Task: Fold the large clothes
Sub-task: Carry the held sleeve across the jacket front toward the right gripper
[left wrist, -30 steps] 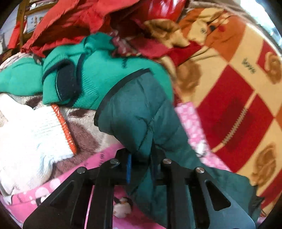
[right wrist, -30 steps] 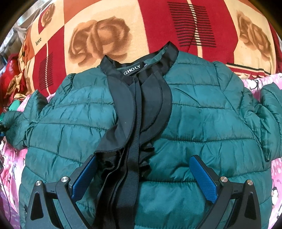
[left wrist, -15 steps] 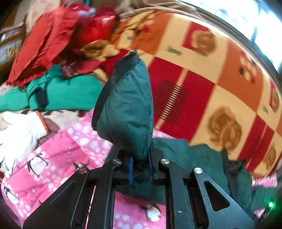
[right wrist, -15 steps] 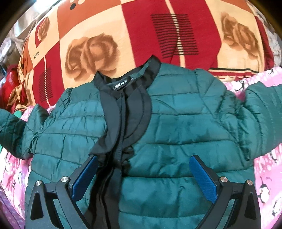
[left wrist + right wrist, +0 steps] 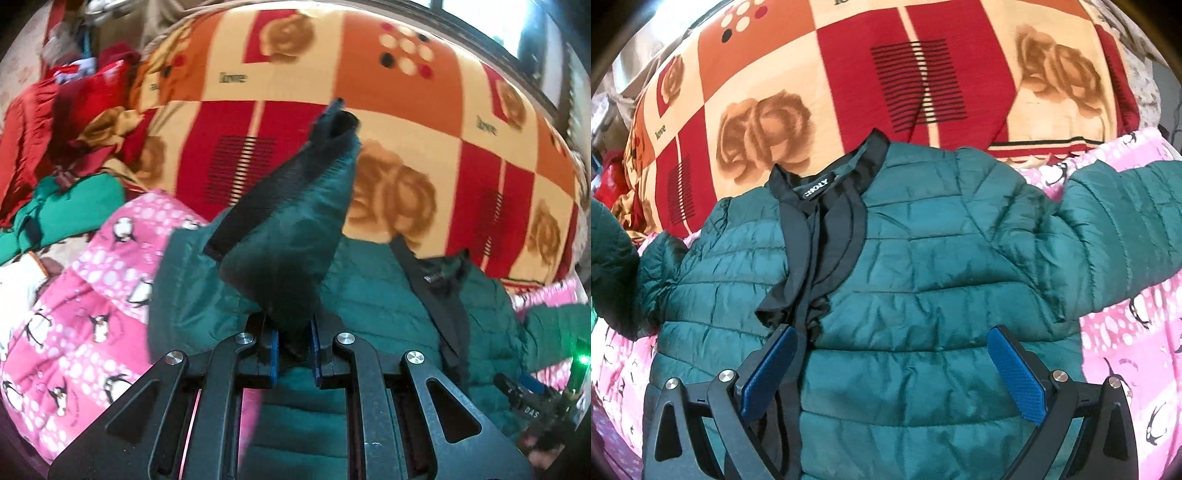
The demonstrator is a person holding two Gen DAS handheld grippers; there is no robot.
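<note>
Green puffer jacket (image 5: 923, 295) flat, front-up on pink penguin blanket (image 5: 1126, 332). Our left gripper (image 5: 293, 350) clamps sleeve cuff (image 5: 295, 236) above jacket; right gripper (image 5: 892, 373) spread wide, empty. Fabric likely soft, light, slippery: we pinch seams.

Jacket (image 5: 923, 295) dark green quilted, black collar and placket trim; sleeve cuff (image 5: 325, 136) black. Blanket (image 5: 849, 74) red, orange and cream checks with brown roses and black stripe blocks; sheet (image 5: 92, 295) pink with white dots and penguins. Gripper pads (image 5: 1015, 373) blue on black frames.
</note>
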